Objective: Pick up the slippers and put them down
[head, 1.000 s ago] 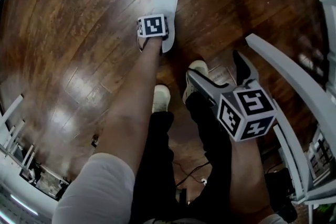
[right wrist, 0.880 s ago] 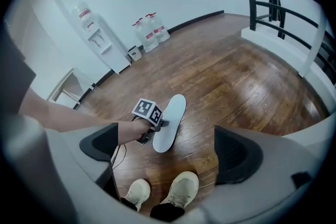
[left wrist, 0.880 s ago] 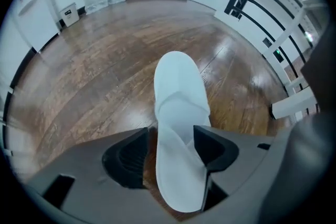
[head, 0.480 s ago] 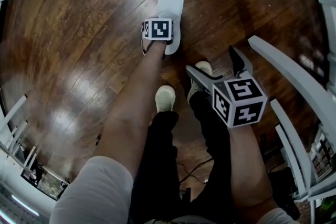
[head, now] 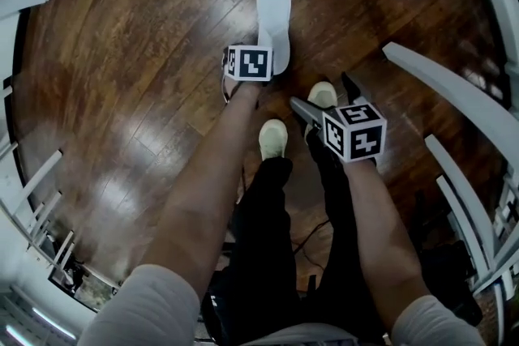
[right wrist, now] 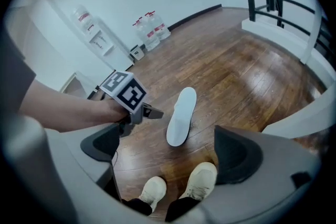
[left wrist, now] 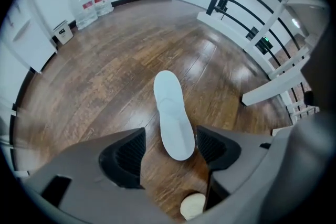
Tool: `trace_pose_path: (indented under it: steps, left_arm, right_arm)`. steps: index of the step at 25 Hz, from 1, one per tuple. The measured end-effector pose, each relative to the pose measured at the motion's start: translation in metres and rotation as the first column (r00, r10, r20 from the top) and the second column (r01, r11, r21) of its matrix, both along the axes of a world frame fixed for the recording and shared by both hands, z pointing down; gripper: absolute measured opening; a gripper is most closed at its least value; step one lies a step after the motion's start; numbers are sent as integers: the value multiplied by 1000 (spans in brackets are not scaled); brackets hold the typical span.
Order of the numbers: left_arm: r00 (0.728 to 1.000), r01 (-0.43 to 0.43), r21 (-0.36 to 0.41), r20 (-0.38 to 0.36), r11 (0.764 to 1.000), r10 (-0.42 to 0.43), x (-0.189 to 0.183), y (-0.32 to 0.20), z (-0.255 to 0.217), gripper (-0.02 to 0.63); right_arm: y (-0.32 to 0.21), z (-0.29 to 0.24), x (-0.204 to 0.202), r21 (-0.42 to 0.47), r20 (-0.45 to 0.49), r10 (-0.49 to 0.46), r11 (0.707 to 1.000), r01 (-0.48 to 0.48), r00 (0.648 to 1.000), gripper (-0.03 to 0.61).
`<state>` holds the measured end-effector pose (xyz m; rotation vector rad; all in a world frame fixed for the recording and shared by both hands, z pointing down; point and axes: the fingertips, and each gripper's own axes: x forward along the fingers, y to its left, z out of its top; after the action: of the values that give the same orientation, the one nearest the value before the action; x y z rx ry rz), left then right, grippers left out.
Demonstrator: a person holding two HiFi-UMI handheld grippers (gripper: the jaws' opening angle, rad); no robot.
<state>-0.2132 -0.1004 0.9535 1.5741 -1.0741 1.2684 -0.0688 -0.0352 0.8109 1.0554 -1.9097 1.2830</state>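
Note:
One white slipper (head: 273, 12) lies flat on the dark wooden floor, toe pointing away from me. My left gripper (head: 247, 65) hangs straight down above its heel end, clear of it. In the left gripper view the slipper (left wrist: 172, 115) shows far below between the jaws of the left gripper (left wrist: 169, 147), which are opening with nothing pressed between the pads. My right gripper (head: 328, 97) points down and forward over my right shoe, open and empty. The right gripper view shows the slipper (right wrist: 181, 115), the left gripper (right wrist: 152, 111) beside it, and the right gripper (right wrist: 168, 149) with its jaws wide.
My two pale shoes (head: 273, 139) (head: 322, 96) stand just behind the slipper. A white railing (head: 454, 93) runs along the right, and white rails (head: 32, 190) stand at the left. Water bottles (left wrist: 89, 0) stand by the far wall.
The left gripper has risen off the slipper's heel end, which stays on the floor. The right gripper has shifted a little toward the middle.

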Motion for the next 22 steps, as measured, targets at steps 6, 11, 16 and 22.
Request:
trace_pose_path:
  steps: [6,11,16,22]
  left_arm:
    - [997,-58,-34,-53,998,56,-6,36,-133,314]
    - [980,-182,-12,-84,983,180,-4,59,-289,314]
    - [939,-302,89,-141,949,313,17,60,-456,314]
    - [855,-354,218,-319,909,409,72,102,-636,321]
  right_arm:
    - [21,-105,10,29,-80,-13,999,15,997,565]
    - [47,-255,38,35,-107,29,999,-26,994,565]
    - [67,-424,76,146,-128,192,974,-173,973,565]
    - [195,-580,131,255,-168,350,919,-302,922,565]
